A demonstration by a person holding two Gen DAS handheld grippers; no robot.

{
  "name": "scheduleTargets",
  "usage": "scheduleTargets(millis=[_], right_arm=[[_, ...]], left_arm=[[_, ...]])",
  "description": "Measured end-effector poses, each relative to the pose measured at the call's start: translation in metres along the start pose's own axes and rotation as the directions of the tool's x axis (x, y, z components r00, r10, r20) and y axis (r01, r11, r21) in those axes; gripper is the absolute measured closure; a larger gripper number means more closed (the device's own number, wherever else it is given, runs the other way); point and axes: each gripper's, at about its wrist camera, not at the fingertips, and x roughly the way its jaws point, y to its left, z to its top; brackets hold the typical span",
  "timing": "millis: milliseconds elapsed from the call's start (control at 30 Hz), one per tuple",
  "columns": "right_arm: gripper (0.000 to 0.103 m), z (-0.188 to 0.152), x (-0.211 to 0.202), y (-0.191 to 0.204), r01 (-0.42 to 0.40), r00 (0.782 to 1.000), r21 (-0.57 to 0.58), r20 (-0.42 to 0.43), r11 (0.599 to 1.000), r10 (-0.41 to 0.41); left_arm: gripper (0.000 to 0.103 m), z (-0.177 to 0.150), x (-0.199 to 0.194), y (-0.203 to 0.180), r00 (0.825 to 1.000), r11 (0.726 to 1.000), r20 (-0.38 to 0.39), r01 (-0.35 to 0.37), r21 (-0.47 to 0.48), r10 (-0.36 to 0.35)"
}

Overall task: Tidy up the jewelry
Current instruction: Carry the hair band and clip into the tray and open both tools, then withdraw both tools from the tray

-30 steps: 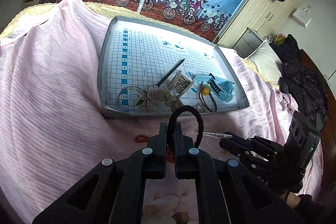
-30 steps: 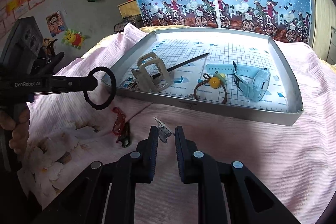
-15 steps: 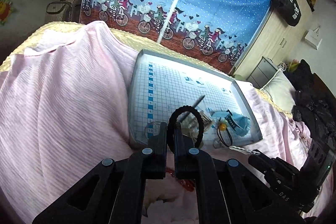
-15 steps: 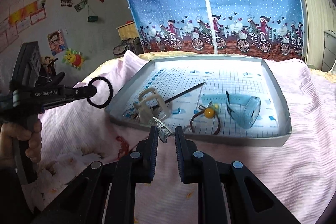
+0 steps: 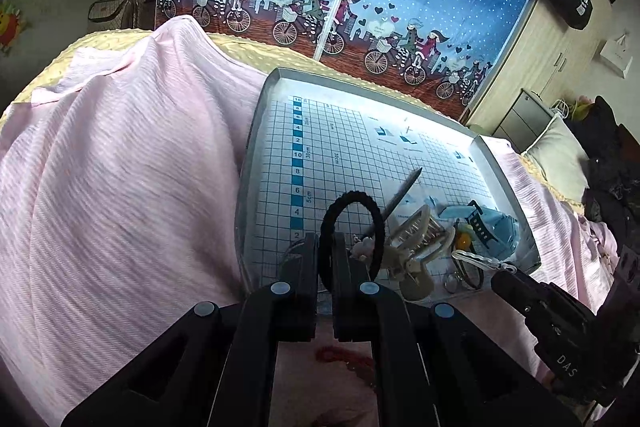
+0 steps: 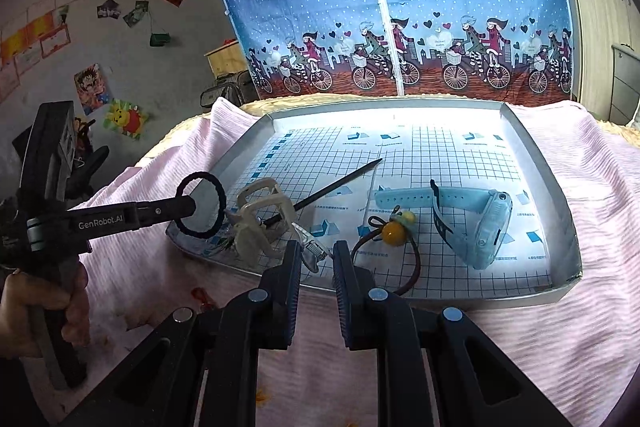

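Note:
My left gripper (image 5: 326, 247) is shut on a black hair tie (image 5: 352, 193), whose loop stands up over the near left corner of the grey grid-lined tray (image 5: 256, 131). The right wrist view shows the left gripper (image 6: 192, 207) and the hair tie (image 6: 200, 175) just above that corner. My right gripper (image 6: 317, 259) is shut on a small silver hair clip (image 6: 310, 251), held over the tray's (image 6: 480, 301) near rim. In the tray lie a beige claw clip (image 6: 260, 219), a black hair stick (image 6: 340, 183), a blue watch (image 6: 480, 223) and a yellow-bead hair tie (image 6: 394, 233).
The tray rests on a pink blanket (image 5: 120, 187) spread over a bed. A red item (image 6: 198, 295) lies on the blanket before the tray. A blue curtain (image 6: 400, 7) hangs behind. A hand (image 6: 36, 311) grips the left handle. Dark clothes (image 5: 612, 187) are piled at the right.
Both grippers rose and moved forward toward the tray. The right one lifted the silver clip off the blanket to the tray's near rim. The hair tie now hangs over the tray corner.

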Motion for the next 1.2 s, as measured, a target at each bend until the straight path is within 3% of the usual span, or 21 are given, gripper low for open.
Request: scheduleTargets(millis=[567,633,700,733,800,867,933,1000,1100,1200], right_arm=[[0.086,-0.004,0.007,-0.008,0.027,0.998,0.03,-0.051,0.999,-0.025],[0.081,-0.003,0.005,-0.008,0.039,0.998,0.026,-0.045,0.999,-0.037],[0.071,-0.002,-0.001,-0.007,0.052,0.998,0.024,-0.027,0.998,-0.051],[0.064,-0.001,-0.005,-0.006,0.058,0.998,0.024,-0.014,0.998,-0.058],[0.053,0.001,-0.015,-0.004,0.071,0.997,0.027,0.012,0.997,-0.071],[0.033,0.004,-0.027,-0.002,0.081,0.996,0.033,0.044,0.996,-0.082],[0.023,0.007,-0.043,0.002,0.085,0.993,0.038,0.08,0.996,-0.088],[0.021,0.008,-0.06,0.006,0.084,0.99,0.036,0.115,0.996,-0.088],[0.003,0.007,-0.085,0.015,0.098,0.981,0.009,0.167,0.995,-0.098],[0.0,0.006,-0.109,0.024,0.103,0.97,-0.017,0.223,0.995,-0.097]], left_arm=[[0.098,-0.007,0.016,-0.005,0.993,1.0,-0.118,-0.02,0.01,0.021],[0.091,-0.005,0.014,-0.004,0.993,1.0,-0.114,-0.018,0.001,0.018],[0.061,-0.004,0.007,-0.005,0.996,1.0,-0.089,0.003,-0.008,-0.003],[0.052,-0.003,0.003,-0.006,0.997,1.0,-0.076,0.009,-0.007,-0.01],[0.018,-0.003,-0.009,-0.012,0.999,1.0,-0.04,0.007,0.009,-0.006],[0.007,-0.004,-0.024,-0.019,1.0,0.999,0.01,0.014,0.037,-0.014],[0.002,-0.006,-0.042,-0.026,0.997,0.997,0.072,0.024,0.075,-0.03],[0.002,-0.008,-0.062,-0.033,0.989,0.993,0.143,0.027,0.113,-0.043],[0.002,-0.009,-0.092,-0.042,0.972,0.989,0.23,0.019,0.148,-0.053],[0.002,-0.01,-0.12,-0.049,0.953,0.989,0.299,0.003,0.149,-0.048]])
